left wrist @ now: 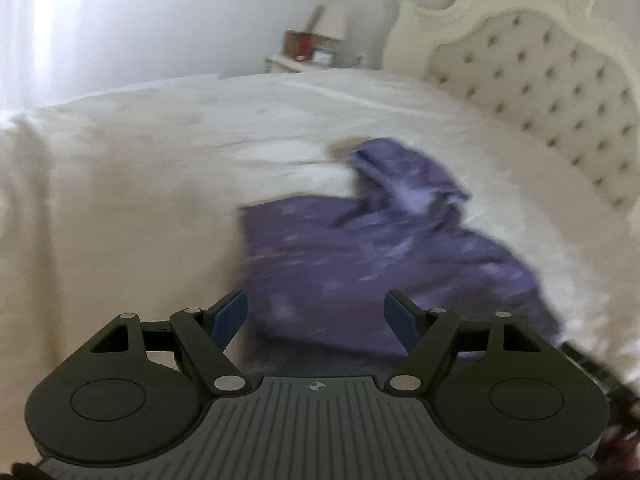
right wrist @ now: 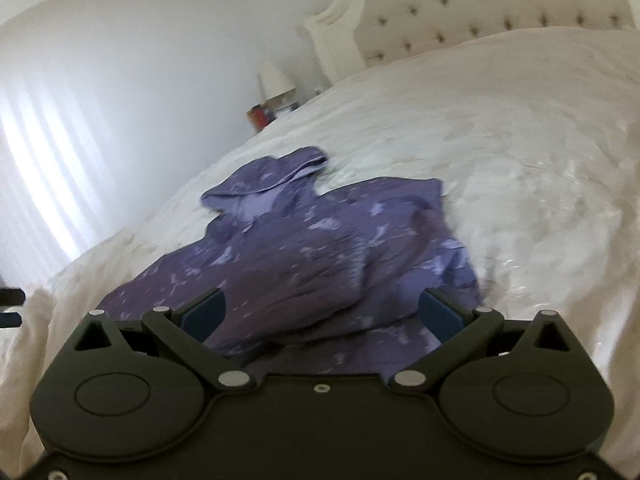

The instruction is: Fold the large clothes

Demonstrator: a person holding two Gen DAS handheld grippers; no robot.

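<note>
Tongs (right wrist: 320, 312) gape over crumpled purple hoodie (right wrist: 312, 240).

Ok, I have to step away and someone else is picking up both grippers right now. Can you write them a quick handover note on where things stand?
Left gripper: open, holding nothing, hovering over the near edge of the purple hoodie.
Right gripper: open, empty, also above the hoodie's near edge.
Hoodie: lies rumpled on the white bedspread, hood pointing away toward the nightstand side, one side bunched over the body.
Done: nothing folded that I can see; the garment is only laid out on the bed.
Left: flatten it, bring sleeves and sides in, then fold it. Both views are motion-blurred, so check the sleeve positions yourself.
</note>
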